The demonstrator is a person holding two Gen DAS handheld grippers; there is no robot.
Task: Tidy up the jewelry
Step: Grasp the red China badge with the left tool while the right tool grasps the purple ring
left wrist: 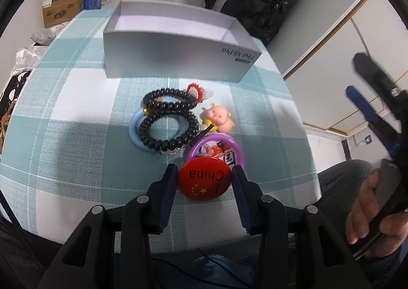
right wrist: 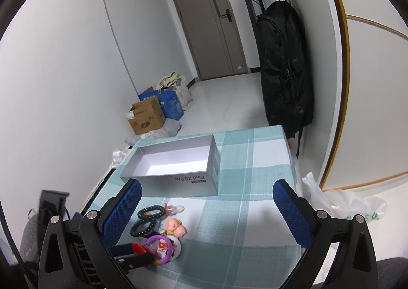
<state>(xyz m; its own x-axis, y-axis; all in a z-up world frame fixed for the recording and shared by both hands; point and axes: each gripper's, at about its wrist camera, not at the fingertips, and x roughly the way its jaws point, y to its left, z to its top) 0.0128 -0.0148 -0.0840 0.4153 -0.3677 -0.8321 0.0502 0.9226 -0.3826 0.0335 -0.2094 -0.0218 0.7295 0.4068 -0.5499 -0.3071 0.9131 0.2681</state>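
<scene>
- where the checked counter [left wrist: 76, 115] carries a small heap of trinkets, the left tool [left wrist: 204, 174] has its pads pressed on either side of a red china badge [left wrist: 204, 181].
- the badge rests on the cloth at the near end of the heap, touching a purple ring [left wrist: 237, 147].
- the right tool [right wrist: 206, 199] is held wide with nothing between its pads.
- the grey box [left wrist: 178, 59] stands open beyond the heap.

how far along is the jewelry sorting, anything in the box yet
Nothing looks done: the grey box shows only bare floor inside. In hand: the left tongs are shut on the red China badge, low over the table. Left: black coil bands, blue ring, purple ring and pig charm. The right tongs hang open.
</scene>
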